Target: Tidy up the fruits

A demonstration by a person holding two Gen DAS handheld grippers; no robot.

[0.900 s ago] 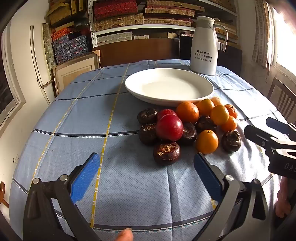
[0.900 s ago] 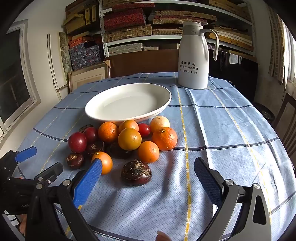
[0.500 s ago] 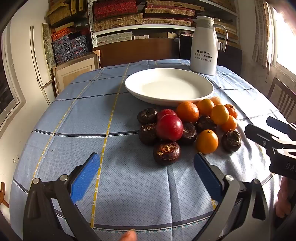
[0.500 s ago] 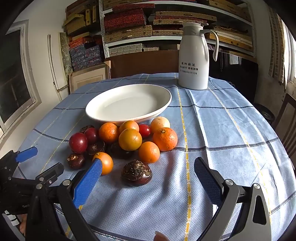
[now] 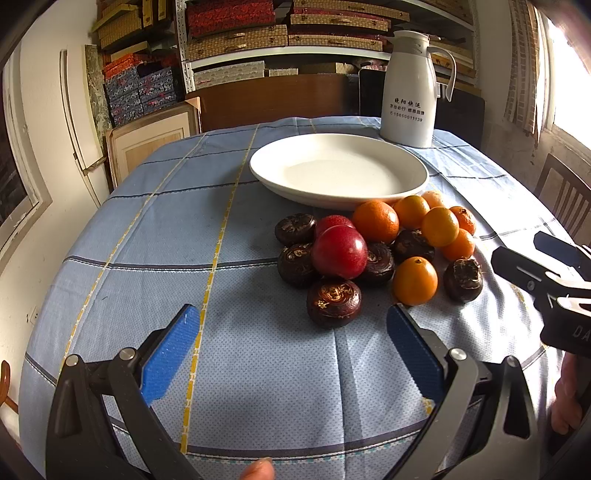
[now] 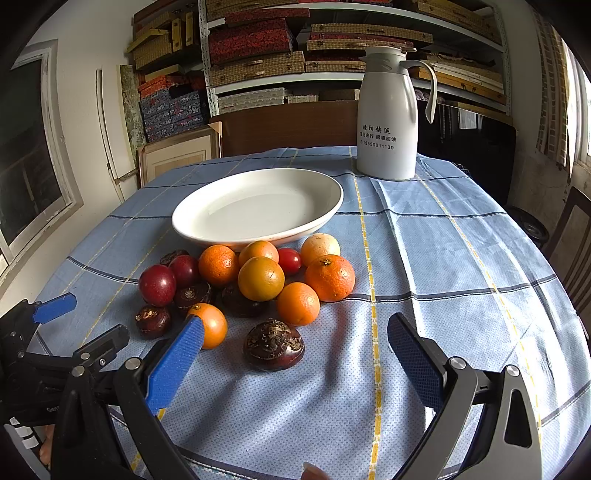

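A heap of fruit lies on the blue checked tablecloth in front of an empty white oval plate (image 5: 338,173) (image 6: 258,206). It holds several oranges (image 5: 414,280) (image 6: 260,278), dark brown water chestnuts (image 5: 333,302) (image 6: 274,345) and red plums (image 5: 339,252) (image 6: 157,285). My left gripper (image 5: 291,347) is open and empty, just short of the nearest chestnut. My right gripper (image 6: 295,350) is open and empty, with a chestnut just beyond its fingertips. Each gripper shows at the edge of the other's view (image 5: 546,266) (image 6: 62,325).
A white thermos jug (image 5: 410,88) (image 6: 388,114) stands behind the plate at the table's far edge. Shelves of boxes (image 5: 236,33) fill the back wall. A wooden chair (image 5: 565,195) stands at the right of the table.
The right gripper has edged slightly forward toward the fruit. The left gripper and the fruit have not visibly moved.
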